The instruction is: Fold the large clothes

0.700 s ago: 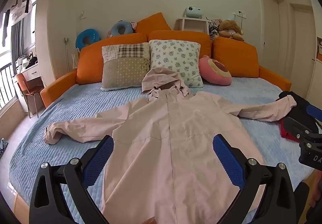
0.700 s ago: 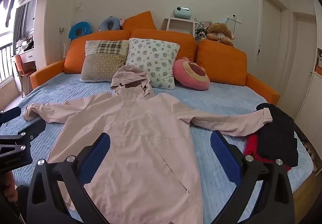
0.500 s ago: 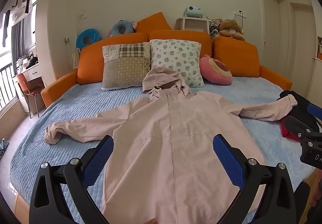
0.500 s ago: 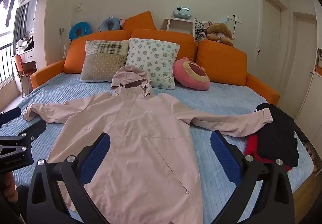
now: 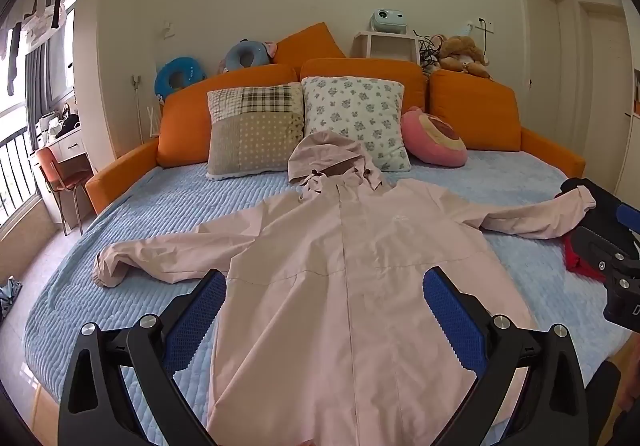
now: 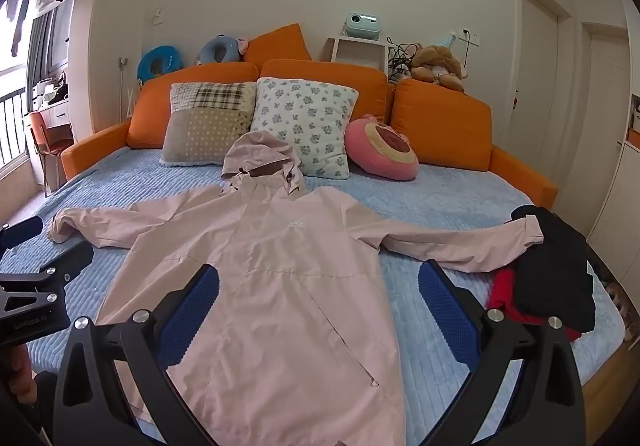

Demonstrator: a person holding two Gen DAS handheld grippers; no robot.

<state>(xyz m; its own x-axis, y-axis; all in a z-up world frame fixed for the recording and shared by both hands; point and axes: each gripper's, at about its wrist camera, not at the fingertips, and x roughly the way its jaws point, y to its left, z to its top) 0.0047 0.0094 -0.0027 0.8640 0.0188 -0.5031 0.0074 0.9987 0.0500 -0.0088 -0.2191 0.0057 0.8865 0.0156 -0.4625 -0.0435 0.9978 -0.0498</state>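
1. Left wrist view: the left gripper (image 5: 324,310) is held above the near end of the bed, angled downward. Its jaws stand fully spread, with nothing between the blue pads (image 5: 196,318).
2. Right wrist view: the right gripper (image 6: 318,306) is in the same condition: jaws wide apart, blue pads (image 6: 448,310) clear of the fabric, no contact with any item.
3. Pink hooded jacket (image 5: 352,286): it lies flat, front side up, on the light blue bedspread (image 5: 160,213), closed down the centre. The hem is nearest the cameras.
4. Hood (image 5: 332,161): it points toward the pillows and rests against the lower edge of the floral pillow (image 5: 356,117).
5. Sleeves: both are spread outward. The sleeve on the image-left side (image 5: 160,254) bends at its cuff on the bedspread. The cuff of the sleeve on the image-right side (image 6: 528,234) overlaps the dark garment (image 6: 556,270).
6. Dark garment: it lies at the image-right edge of the bed, on top of a red garment (image 6: 504,294).
7. Background: a patchwork pillow (image 5: 256,129) stands beside the floral pillow, and a round pink cushion (image 5: 434,141) lies to their image-right. Orange back cushions (image 5: 472,113) line the head of the bed.
8. Cross-visibility: each gripper is partly visible at the edge of the other camera's view; both are apart from the jacket.
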